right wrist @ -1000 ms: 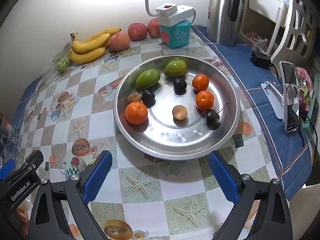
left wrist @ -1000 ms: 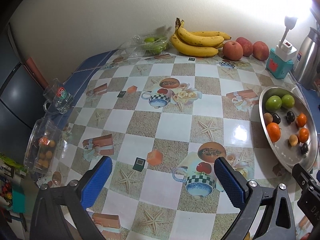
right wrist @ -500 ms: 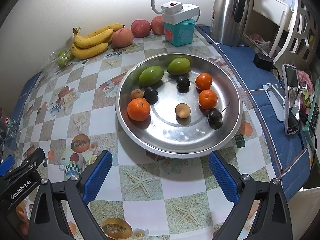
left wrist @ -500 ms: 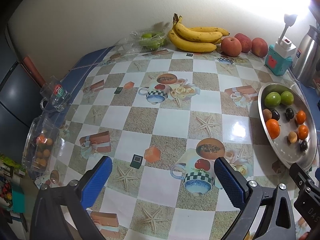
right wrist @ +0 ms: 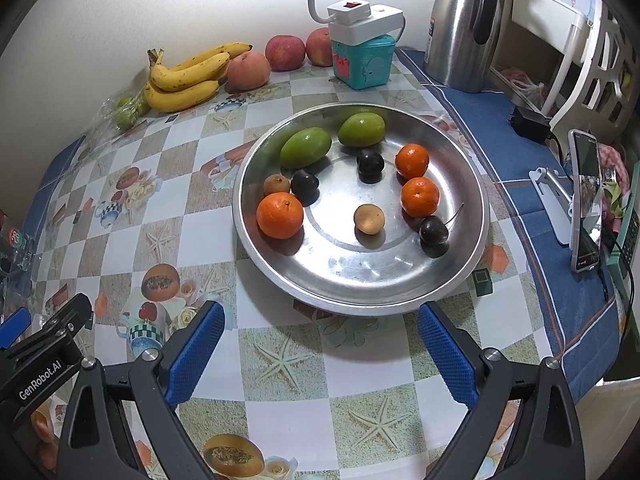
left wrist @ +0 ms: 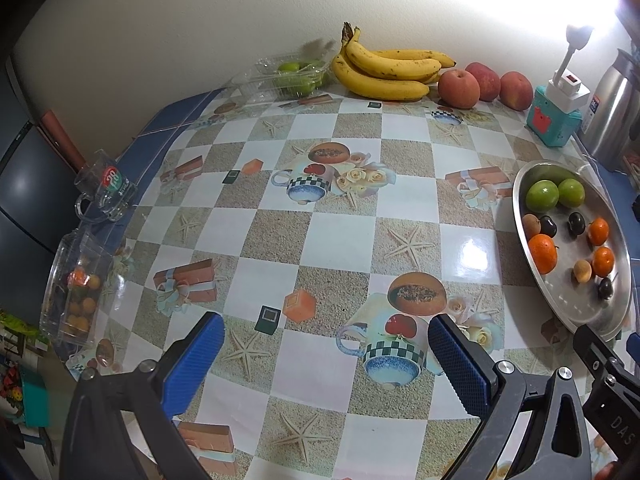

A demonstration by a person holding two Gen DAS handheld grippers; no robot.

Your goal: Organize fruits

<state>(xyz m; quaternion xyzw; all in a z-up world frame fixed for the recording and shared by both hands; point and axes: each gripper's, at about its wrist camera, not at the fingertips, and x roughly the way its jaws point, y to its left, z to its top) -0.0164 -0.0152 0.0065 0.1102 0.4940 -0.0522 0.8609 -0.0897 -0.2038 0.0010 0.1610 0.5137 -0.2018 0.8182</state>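
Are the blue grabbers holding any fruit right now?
No. The left gripper and the right gripper are both open with nothing between their fingers. The fruit lies untouched in the metal tray.

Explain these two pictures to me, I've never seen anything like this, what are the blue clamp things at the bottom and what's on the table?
Those are handheld grippers, one in each of a person's hands, each carrying its own camera. The left gripper and the right gripper are both open and hold nothing. The right view looks at a metal tray holding two green mangoes, three oranges, dark plums and small brown fruits. By the wall lie bananas, apples and a clear box of green fruit.
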